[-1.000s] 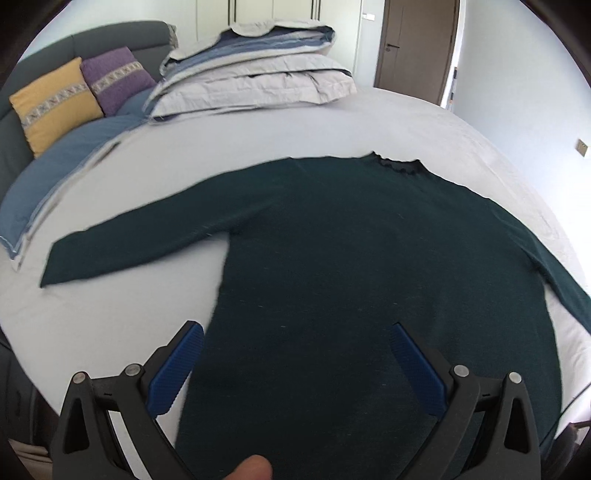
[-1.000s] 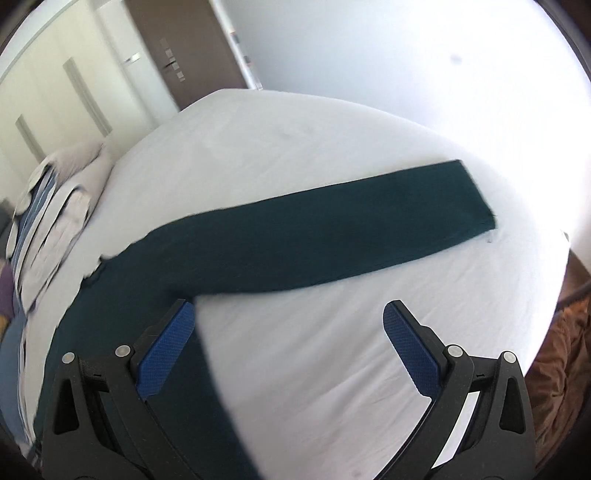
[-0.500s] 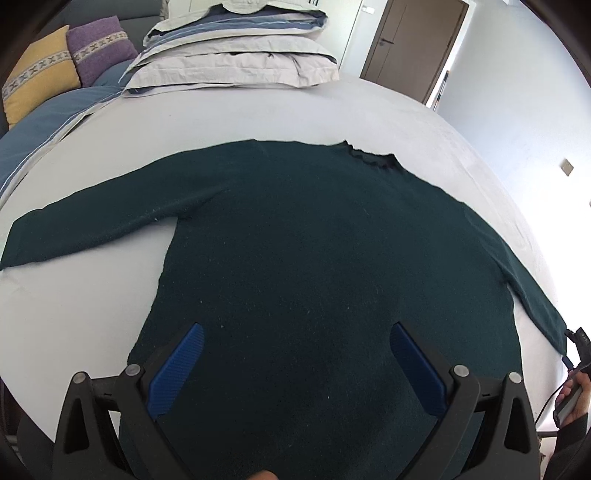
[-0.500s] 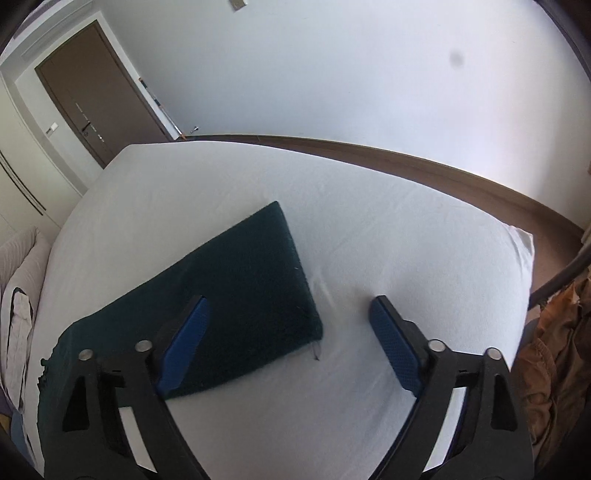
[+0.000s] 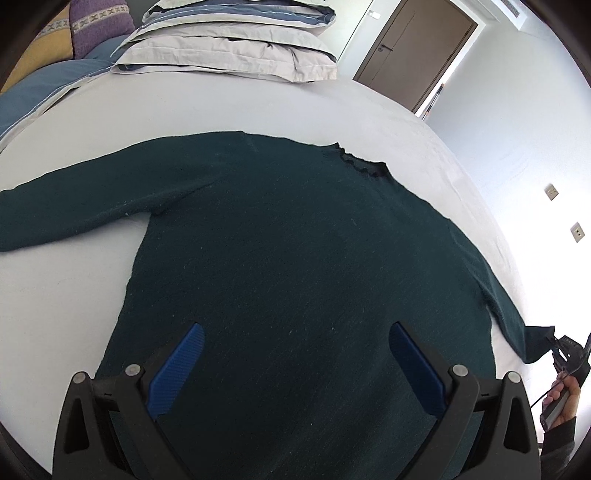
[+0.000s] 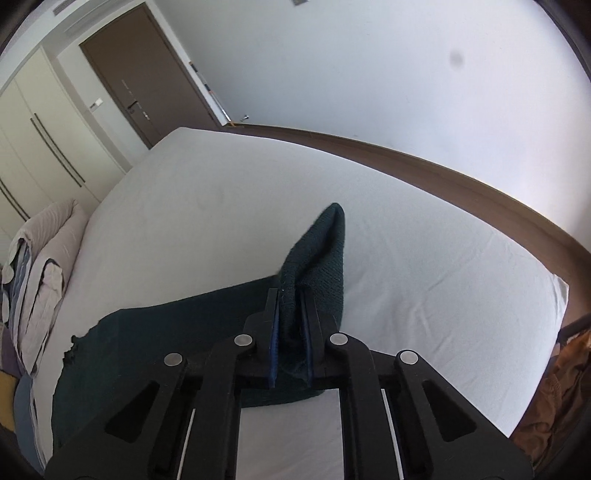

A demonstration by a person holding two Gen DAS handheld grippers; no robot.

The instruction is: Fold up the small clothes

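Hidden and cropped areas

The sweater's [image 5: 295,258] hem and left cuff ran past the frame edges; its right cuff tip [image 6: 295,317] was pinched out of sight between the right gripper's [image 6: 291,332] pads.

Bed [image 5: 369,110] with white sheet. Dark green sweater [image 5: 295,258] lies flat across its middle, sleeves spread toward left and right edges, neckline toward head end. Folded grey-blue duvet stack [image 5: 236,44] at head end. Blue bedding [image 5: 33,92] and purple cushion [image 5: 103,18] at head-left corner.
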